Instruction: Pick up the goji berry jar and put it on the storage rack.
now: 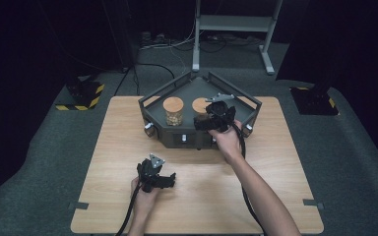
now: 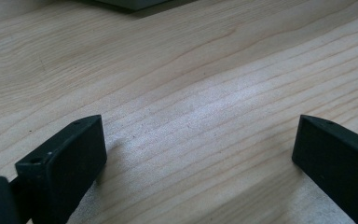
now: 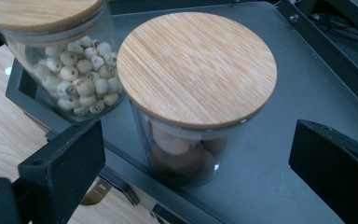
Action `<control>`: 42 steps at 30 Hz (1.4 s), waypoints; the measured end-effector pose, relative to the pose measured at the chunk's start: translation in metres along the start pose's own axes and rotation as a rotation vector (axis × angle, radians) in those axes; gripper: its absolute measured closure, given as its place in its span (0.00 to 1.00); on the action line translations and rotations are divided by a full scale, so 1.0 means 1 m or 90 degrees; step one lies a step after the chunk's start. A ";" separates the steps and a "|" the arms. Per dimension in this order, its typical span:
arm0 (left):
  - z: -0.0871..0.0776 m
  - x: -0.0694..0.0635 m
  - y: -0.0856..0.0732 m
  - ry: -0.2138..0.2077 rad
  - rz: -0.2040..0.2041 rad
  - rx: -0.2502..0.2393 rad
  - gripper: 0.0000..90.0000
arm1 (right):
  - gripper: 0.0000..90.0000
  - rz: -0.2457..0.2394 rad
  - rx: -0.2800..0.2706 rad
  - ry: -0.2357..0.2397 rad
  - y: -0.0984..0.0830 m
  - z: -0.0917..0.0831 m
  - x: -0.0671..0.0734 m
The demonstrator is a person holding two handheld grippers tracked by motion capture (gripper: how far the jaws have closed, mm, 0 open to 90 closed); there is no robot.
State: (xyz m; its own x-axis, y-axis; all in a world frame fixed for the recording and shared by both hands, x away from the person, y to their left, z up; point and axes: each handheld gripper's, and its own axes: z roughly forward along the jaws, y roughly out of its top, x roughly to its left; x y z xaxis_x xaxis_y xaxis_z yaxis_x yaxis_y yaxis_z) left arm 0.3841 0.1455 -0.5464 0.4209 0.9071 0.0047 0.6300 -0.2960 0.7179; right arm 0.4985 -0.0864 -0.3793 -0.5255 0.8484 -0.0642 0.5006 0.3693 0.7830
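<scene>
Two glass jars with round wooden lids stand in a dark five-sided tray (image 1: pixel 177 89) at the table's far side. The left jar (image 1: pixel 173 111) (image 3: pixel 74 70) holds pale round seeds. The right jar (image 1: pixel 200 106) (image 3: pixel 191 107) holds larger brownish pieces. My right gripper (image 1: pixel 215 118) (image 3: pixel 196 158) is open, its jaws spread to either side of the right jar just in front of it, without touching. My left gripper (image 1: pixel 156 178) (image 2: pixel 198 154) is open low over bare wood near the table's front, with nothing between its jaws.
The wooden table (image 1: pixel 128 142) is bare between the tray and its front edge. The tray has raised dark walls (image 3: pixel 321 42) and small knobs (image 1: pixel 149 127) on its front face. A metal stand (image 1: pixel 234 24) and cables lie on the floor behind.
</scene>
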 end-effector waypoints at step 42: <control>0.000 0.000 0.000 0.000 -0.001 -0.001 0.03 | 0.05 0.000 -0.031 0.035 -0.019 -0.036 -0.014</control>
State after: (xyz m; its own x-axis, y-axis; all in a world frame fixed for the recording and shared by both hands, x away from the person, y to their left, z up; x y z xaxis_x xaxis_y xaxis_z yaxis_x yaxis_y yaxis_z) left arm 0.3840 0.1454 -0.5465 0.4198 0.9076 0.0040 0.6298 -0.2945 0.7188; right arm 0.4716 -0.1193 -0.3711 -0.5628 0.8260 -0.0308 0.4671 0.3486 0.8126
